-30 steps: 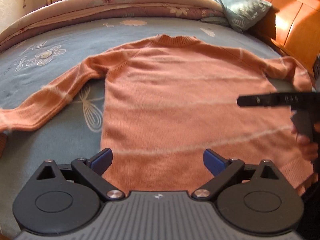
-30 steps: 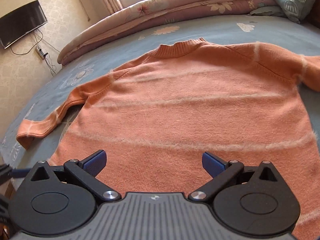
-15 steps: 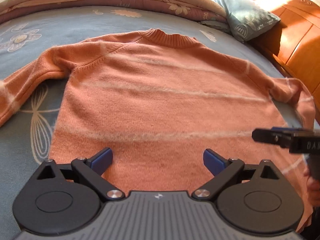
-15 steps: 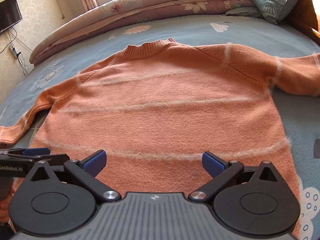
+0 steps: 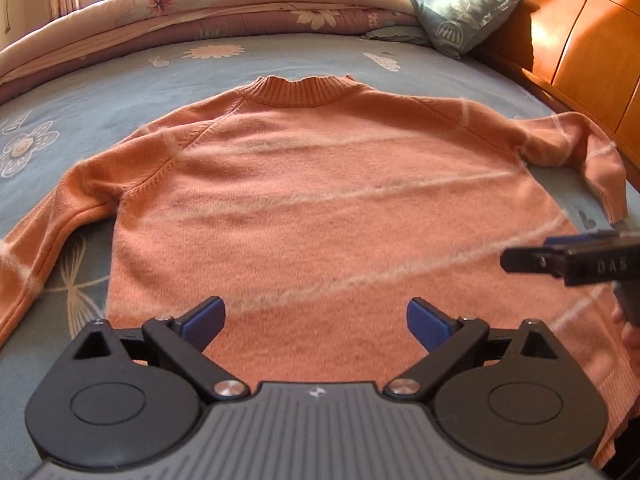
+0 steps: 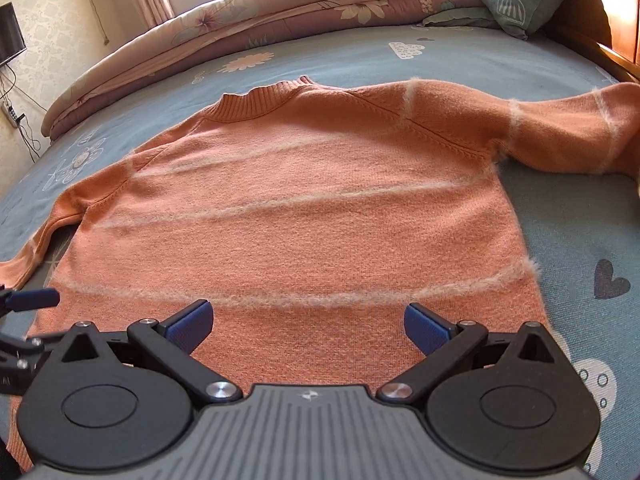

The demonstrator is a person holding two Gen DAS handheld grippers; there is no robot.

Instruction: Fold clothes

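Observation:
An orange sweater (image 5: 320, 200) with thin pale stripes lies flat on the bed, collar far, hem near, both sleeves spread out to the sides. My left gripper (image 5: 316, 322) hovers open over the hem, nothing between its blue pads. My right gripper (image 6: 308, 326) is also open above the hem, a little toward the sweater's (image 6: 300, 208) right half. In the left wrist view the right gripper (image 5: 560, 256) shows side-on at the right edge, held by a hand. In the right wrist view a blue fingertip of the left gripper (image 6: 32, 300) pokes in at the left.
The grey-blue flowered bedsheet (image 5: 100, 92) surrounds the sweater. A rolled quilt (image 5: 220, 8) runs along the far side, with a pillow (image 5: 456, 8) at the far right. A wooden headboard (image 5: 580, 48) stands on the right. A window, a wall and a dark screen (image 6: 10, 36) lie beyond.
Both grippers have stayed open. The left view has swung right and come nearer, centring on the sweater's body; the right view has shifted right, bringing the right sleeve into sight.

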